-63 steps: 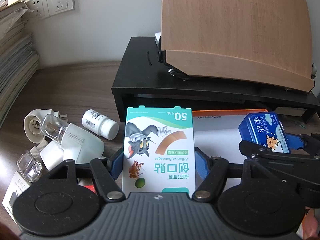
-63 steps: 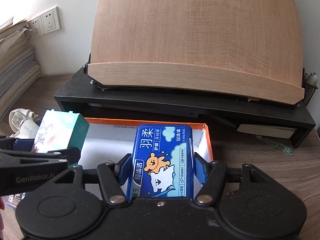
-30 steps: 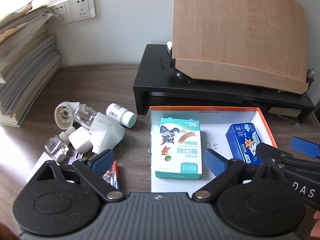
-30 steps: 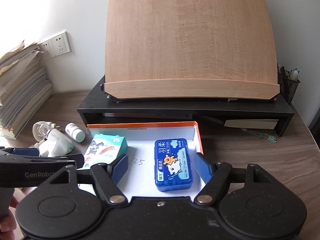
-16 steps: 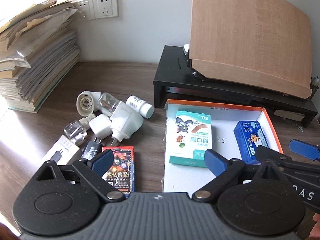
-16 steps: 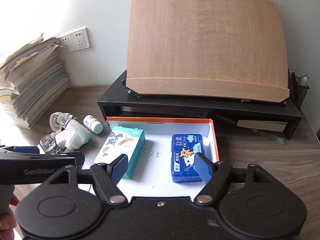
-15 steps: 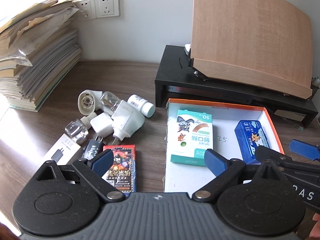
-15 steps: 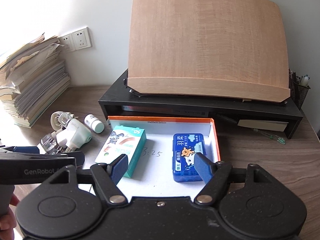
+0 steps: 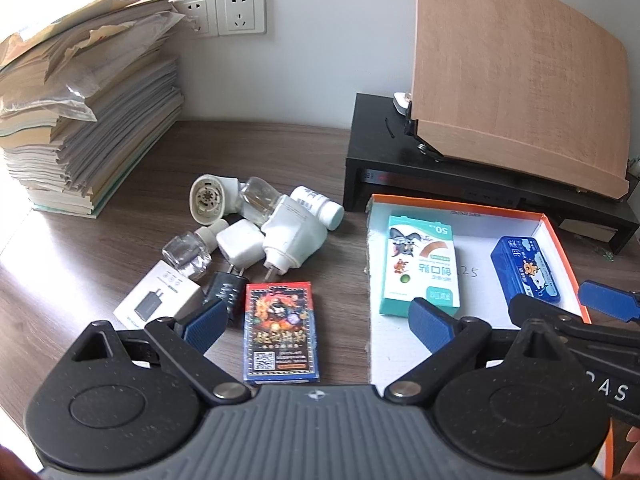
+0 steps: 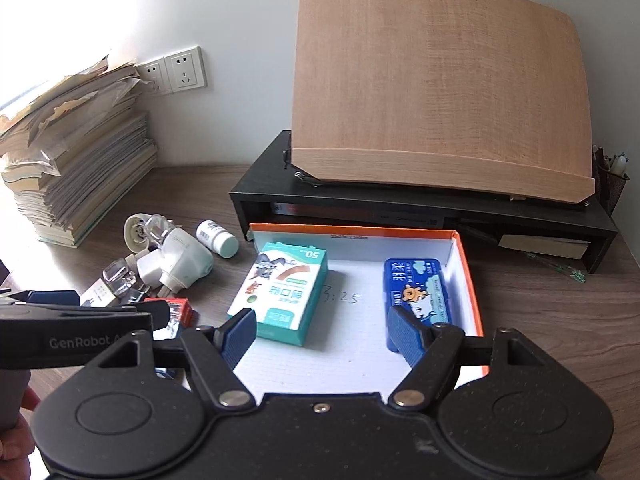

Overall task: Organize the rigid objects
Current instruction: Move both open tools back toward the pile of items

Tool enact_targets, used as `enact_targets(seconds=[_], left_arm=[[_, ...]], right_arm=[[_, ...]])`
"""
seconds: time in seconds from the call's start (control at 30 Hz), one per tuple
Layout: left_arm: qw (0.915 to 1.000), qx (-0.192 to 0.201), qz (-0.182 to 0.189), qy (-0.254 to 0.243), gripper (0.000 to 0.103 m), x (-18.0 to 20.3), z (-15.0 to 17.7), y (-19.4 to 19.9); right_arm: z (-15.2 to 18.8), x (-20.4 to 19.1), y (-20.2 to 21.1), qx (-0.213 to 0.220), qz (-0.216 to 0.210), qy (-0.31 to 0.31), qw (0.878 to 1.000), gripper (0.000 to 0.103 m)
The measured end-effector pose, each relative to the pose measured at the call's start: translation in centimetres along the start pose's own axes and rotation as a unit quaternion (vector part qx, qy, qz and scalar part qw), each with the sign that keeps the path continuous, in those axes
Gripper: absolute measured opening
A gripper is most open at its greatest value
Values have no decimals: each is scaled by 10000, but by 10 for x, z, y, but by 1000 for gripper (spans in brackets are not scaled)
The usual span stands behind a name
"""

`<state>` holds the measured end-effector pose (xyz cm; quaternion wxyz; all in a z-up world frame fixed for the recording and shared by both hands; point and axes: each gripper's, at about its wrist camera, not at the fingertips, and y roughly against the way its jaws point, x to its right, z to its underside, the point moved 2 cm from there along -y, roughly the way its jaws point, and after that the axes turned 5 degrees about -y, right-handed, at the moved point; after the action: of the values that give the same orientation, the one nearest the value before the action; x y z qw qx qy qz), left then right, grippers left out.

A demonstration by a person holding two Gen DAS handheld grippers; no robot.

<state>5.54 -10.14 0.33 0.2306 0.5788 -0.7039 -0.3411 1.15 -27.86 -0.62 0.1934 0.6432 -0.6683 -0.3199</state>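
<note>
An orange-rimmed white box (image 9: 556,236) (image 10: 466,268) lies on the desk. Inside it lie a teal bandage box (image 9: 422,264) (image 10: 282,288) on the left and a blue tin (image 9: 526,270) (image 10: 418,286) on the right. My left gripper (image 9: 318,326) is open and empty, held above a red-and-blue card pack (image 9: 280,336) on the desk. My right gripper (image 10: 324,334) is open and empty, held above the near part of the box. Left of the box lies a loose pile: white plugs (image 9: 294,238), a pill bottle (image 9: 318,206) and a glass bottle (image 9: 186,254).
A stack of papers and books (image 9: 80,120) stands at the far left. A black monitor stand (image 9: 460,184) carrying a wooden board (image 9: 520,92) stands behind the box. A white charger box (image 9: 156,300) and a black plug (image 9: 224,288) lie near my left gripper.
Both grippers let go of the bandage box and the blue tin in the box, opened and drew back. The left view has shifted left over the card pack.
</note>
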Motion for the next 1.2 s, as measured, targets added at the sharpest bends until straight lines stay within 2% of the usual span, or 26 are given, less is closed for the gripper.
enact_targets(seconds=[0.63,1.2], left_arm=[[9999,-109,-29,-98,100,-60,9,-7],[9997,-207,-75,45,100,-98,10,-18]], right_arm=[[12,-60,-17,-207,-120,-11,9997,86],[11,-93,-38,-345,-230,66,9991,86]])
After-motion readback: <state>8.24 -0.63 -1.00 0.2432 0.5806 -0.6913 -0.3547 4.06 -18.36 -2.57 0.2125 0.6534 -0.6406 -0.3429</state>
